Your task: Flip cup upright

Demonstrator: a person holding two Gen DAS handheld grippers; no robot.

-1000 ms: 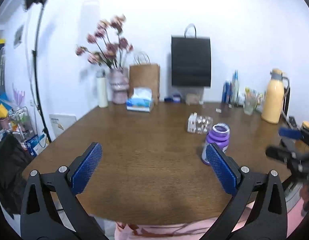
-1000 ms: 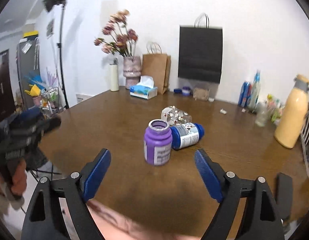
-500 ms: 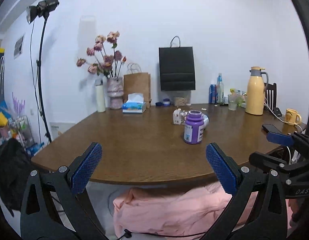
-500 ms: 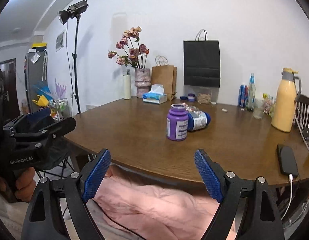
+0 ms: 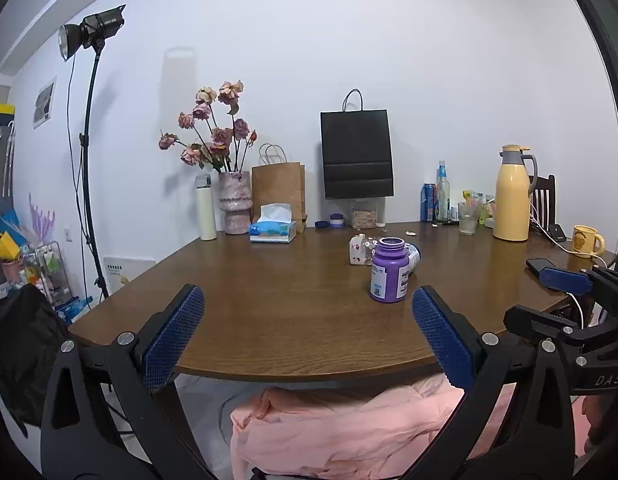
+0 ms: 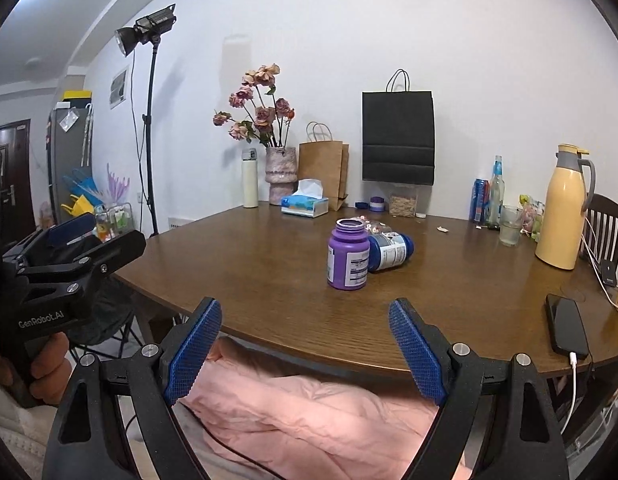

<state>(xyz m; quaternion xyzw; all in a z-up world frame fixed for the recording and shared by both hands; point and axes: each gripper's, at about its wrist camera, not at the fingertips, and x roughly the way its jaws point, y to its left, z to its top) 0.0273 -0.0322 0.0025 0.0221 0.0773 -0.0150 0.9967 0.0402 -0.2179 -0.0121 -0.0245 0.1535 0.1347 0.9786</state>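
A purple open-topped bottle-shaped cup (image 5: 389, 270) (image 6: 348, 254) stands upright on the brown table (image 5: 269, 304) (image 6: 269, 272). Behind it lie a blue-capped bottle on its side (image 6: 389, 252) (image 5: 413, 255) and a clear patterned cup on its side (image 5: 360, 249). My left gripper (image 5: 307, 330) is open and empty, held at the table's near edge, well short of the cup. My right gripper (image 6: 305, 344) is open and empty, also back at the near edge. Each gripper shows at the side of the other's view.
A tissue box (image 5: 273, 230), vase of flowers (image 5: 234, 204), paper bags (image 5: 279, 190), yellow thermos (image 5: 511, 194), glass (image 5: 467, 222) and drink bottles stand along the far side. A phone on a cable (image 6: 567, 330) lies at the right edge. Pink cloth (image 6: 309, 412) lies below the table edge.
Both grippers have pulled back and down from over the table to its near edge, so the cup looks farther away. Both stay open. The purple cup has stayed upright.
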